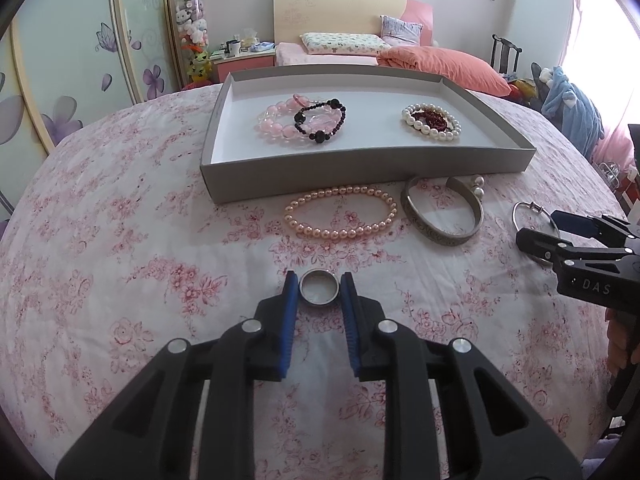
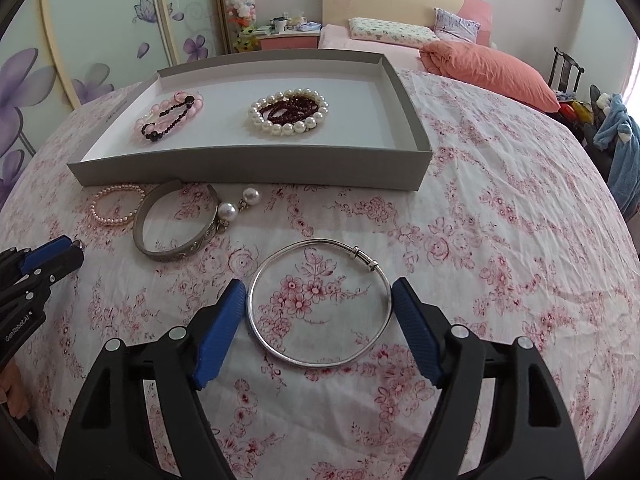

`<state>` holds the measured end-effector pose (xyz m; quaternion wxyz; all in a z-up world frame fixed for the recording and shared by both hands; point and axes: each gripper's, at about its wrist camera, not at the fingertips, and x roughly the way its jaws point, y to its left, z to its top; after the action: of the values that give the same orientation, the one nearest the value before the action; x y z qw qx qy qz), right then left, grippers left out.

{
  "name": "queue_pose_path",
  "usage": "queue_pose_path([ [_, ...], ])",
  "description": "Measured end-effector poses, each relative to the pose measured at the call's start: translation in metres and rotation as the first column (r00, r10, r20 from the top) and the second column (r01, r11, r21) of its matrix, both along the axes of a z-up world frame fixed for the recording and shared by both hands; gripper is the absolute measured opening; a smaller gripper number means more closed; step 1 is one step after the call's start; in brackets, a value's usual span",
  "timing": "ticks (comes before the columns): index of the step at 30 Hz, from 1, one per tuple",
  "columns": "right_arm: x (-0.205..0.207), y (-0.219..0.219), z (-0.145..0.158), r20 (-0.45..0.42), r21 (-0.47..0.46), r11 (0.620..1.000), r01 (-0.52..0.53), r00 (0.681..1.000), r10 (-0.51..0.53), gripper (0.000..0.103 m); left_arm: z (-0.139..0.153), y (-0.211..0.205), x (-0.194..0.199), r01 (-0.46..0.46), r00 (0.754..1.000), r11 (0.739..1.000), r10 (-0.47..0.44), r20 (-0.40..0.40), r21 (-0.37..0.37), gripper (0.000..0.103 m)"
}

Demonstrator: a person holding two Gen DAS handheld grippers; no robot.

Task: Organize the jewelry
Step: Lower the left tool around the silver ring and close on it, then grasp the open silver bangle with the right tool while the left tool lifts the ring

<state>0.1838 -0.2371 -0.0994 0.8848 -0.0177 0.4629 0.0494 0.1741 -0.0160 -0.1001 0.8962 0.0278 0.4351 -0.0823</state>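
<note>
A grey tray (image 1: 360,170) (image 2: 248,168) on the floral cloth holds a pink bead bracelet (image 1: 276,122), a black bead bracelet (image 1: 320,120), a white pearl bracelet (image 1: 432,130) (image 2: 288,126) and dark red beads (image 2: 290,110). My left gripper (image 1: 319,286) is shut on a silver ring (image 1: 319,289). My right gripper (image 2: 318,298) is open, its fingers on either side of a thin silver bangle (image 2: 320,360) lying on the cloth.
In front of the tray lie a peach pearl bracelet (image 1: 340,212) (image 2: 116,204), a wide engraved metal cuff (image 1: 440,210) (image 2: 176,222) and pearl earrings (image 2: 238,204). A bed with an orange quilt (image 1: 440,66) stands behind the table.
</note>
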Motion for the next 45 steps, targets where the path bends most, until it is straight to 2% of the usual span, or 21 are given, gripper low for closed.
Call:
queue_pose_path([
  [4,-0.005,0.0,0.0,0.01,-0.001,1.0,0.002,1.0,-0.002,0.074,0.0,0.0,0.0,0.001,1.0,1.0,-0.001,0.001,-0.002,0.022],
  [13,-0.015,0.0,0.003,0.047,0.032,0.999,0.004,0.999,-0.005,0.073,0.006,0.017,-0.009,-0.032,0.999,0.996,0.035,0.03,-0.077,0.021],
  [36,-0.028,0.005,0.027,0.144,0.077,0.997,-0.012,0.99,0.001,0.073,0.028,0.025,-0.025,-0.048,0.989,0.996,0.058,0.135,-0.079,0.021],
  [39,-0.031,0.005,0.032,0.171,0.086,0.996,-0.012,0.985,-0.003,0.073,0.031,0.025,-0.026,-0.052,0.987,0.996,0.064,0.15,-0.079,0.021],
  [45,-0.044,0.006,0.054,0.282,0.095,0.995,-0.006,0.959,-0.021,0.073,0.045,0.023,-0.033,-0.064,0.974,0.995,0.08,0.211,-0.081,0.021],
])
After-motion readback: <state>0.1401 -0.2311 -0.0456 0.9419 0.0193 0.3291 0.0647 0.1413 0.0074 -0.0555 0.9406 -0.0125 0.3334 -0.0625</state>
